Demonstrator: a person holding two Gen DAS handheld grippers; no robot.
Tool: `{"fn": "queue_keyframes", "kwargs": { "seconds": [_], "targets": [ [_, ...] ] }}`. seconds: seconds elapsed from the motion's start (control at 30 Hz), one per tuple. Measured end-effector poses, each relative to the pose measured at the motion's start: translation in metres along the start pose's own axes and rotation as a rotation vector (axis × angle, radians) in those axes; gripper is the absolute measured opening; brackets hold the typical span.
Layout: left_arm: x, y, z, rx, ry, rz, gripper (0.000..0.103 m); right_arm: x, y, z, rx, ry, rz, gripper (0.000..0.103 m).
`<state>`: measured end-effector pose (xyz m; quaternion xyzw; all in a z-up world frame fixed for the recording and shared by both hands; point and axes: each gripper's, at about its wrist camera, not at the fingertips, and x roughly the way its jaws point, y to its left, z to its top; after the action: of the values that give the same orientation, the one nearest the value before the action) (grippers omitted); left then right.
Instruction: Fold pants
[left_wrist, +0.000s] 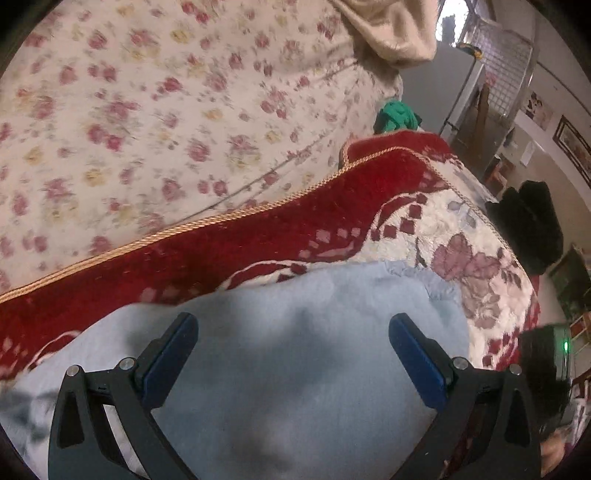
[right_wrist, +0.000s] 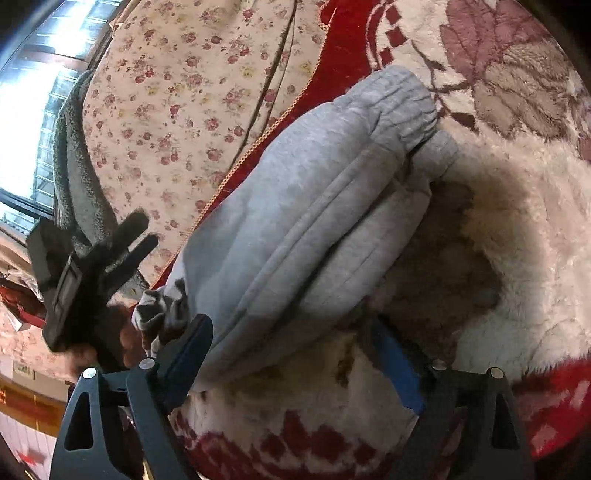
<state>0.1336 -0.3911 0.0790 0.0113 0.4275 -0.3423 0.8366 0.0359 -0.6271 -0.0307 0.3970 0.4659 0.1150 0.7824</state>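
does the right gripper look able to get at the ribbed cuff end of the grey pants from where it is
Probably yes. The right gripper has its jaws wide open with nothing between them, at the near edge of the folded grey pants. The ribbed cuff lies at the far end, uncovered on the blanket; nothing blocks the way.

One pair of grey pants (right_wrist: 314, 221), folded, at the middle; two claws, the left (left_wrist: 293, 325) and the right (right_wrist: 291, 332), each with two blue-padded fingers; one red-and-cream blanket (right_wrist: 517, 240) under the pants; one floral sheet (left_wrist: 147, 110) on the far side; one green cloth (left_wrist: 395, 116) far right; two framed pictures (left_wrist: 572, 147) on the right wall.
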Motion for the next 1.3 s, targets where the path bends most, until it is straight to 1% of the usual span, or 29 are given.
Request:
{"fn": "queue_keyframes", "kwargs": {
  "seconds": [0.03, 0.1, 0.13, 0.27, 0.3, 0.37, 0.4, 0.43, 0.53, 0.67, 0.7, 0.77, 0.87, 0.9, 0.97, 1.03, 1.07, 1.1, 1.13, 1.2, 1.3],
  "targets": [
    [0.008, 0.002, 0.005, -0.012, 0.013, -0.005, 0.103, 0.003, -0.002, 0.002, 0.01, -0.007, 0.013, 0.093],
    [0.029, 0.004, 0.019, -0.042, 0.044, -0.042, 0.103, 0.008, -0.003, 0.007, 0.005, -0.027, 0.056, 0.094],
    [0.037, 0.004, 0.024, -0.046, 0.055, -0.057, 0.103, 0.012, -0.002, 0.009, -0.001, -0.026, 0.058, 0.094],
    [0.077, -0.002, 0.045, -0.034, 0.117, -0.124, 0.103, 0.023, -0.002, 0.014, -0.04, -0.037, 0.091, 0.092],
    [0.09, -0.005, 0.05, -0.023, 0.148, -0.143, 0.103, 0.023, -0.002, 0.016, -0.049, -0.042, 0.1, 0.09],
    [0.106, -0.009, 0.055, -0.004, 0.194, -0.171, 0.103, 0.024, -0.005, 0.019, -0.056, -0.048, 0.097, 0.078],
    [0.115, -0.01, 0.057, 0.005, 0.223, -0.196, 0.103, 0.026, -0.008, 0.02, -0.042, -0.049, 0.093, 0.068],
    [0.123, -0.012, 0.058, 0.011, 0.249, -0.223, 0.103, 0.026, -0.015, 0.02, -0.015, -0.047, 0.112, 0.066],
    [0.143, -0.013, 0.06, 0.026, 0.319, -0.285, 0.103, 0.025, -0.016, 0.019, -0.022, -0.048, 0.122, 0.066],
    [0.164, -0.016, 0.06, 0.042, 0.425, -0.412, 0.103, 0.026, -0.017, 0.018, -0.017, -0.042, 0.129, 0.066],
    [0.166, -0.017, 0.059, 0.049, 0.443, -0.432, 0.103, 0.026, -0.017, 0.018, -0.019, -0.043, 0.128, 0.066],
    [0.174, -0.023, 0.056, 0.071, 0.492, -0.458, 0.103, 0.025, -0.016, 0.017, -0.024, -0.043, 0.129, 0.066],
    [0.182, -0.029, 0.05, 0.1, 0.52, -0.447, 0.103, 0.026, -0.014, 0.018, -0.046, -0.044, 0.124, 0.066],
    [0.185, -0.031, 0.047, 0.115, 0.527, -0.433, 0.1, 0.026, -0.012, 0.019, -0.051, -0.047, 0.123, 0.065],
    [0.187, -0.035, 0.043, 0.142, 0.521, -0.406, 0.095, 0.027, -0.009, 0.019, -0.074, -0.057, 0.12, 0.059],
    [0.183, -0.036, 0.043, 0.147, 0.504, -0.415, 0.082, 0.026, -0.006, 0.019, -0.096, -0.075, 0.118, 0.052],
    [0.182, -0.034, 0.044, 0.142, 0.497, -0.417, 0.068, 0.027, -0.004, 0.019, -0.102, -0.079, 0.116, 0.05],
    [0.18, -0.031, 0.046, 0.13, 0.488, -0.405, 0.05, 0.026, -0.003, 0.019, -0.109, -0.084, 0.118, 0.048],
    [0.18, -0.028, 0.048, 0.122, 0.479, -0.371, 0.04, 0.025, -0.002, 0.019, -0.117, -0.092, 0.12, 0.046],
    [0.179, -0.022, 0.048, 0.086, 0.476, -0.38, 0.035, 0.023, 0.002, 0.019, -0.143, -0.108, 0.119, 0.042],
    [0.168, -0.028, 0.049, 0.122, 0.454, -0.353, 0.03, 0.018, 0.012, 0.017, -0.194, -0.137, 0.106, 0.039]
  ]
}}
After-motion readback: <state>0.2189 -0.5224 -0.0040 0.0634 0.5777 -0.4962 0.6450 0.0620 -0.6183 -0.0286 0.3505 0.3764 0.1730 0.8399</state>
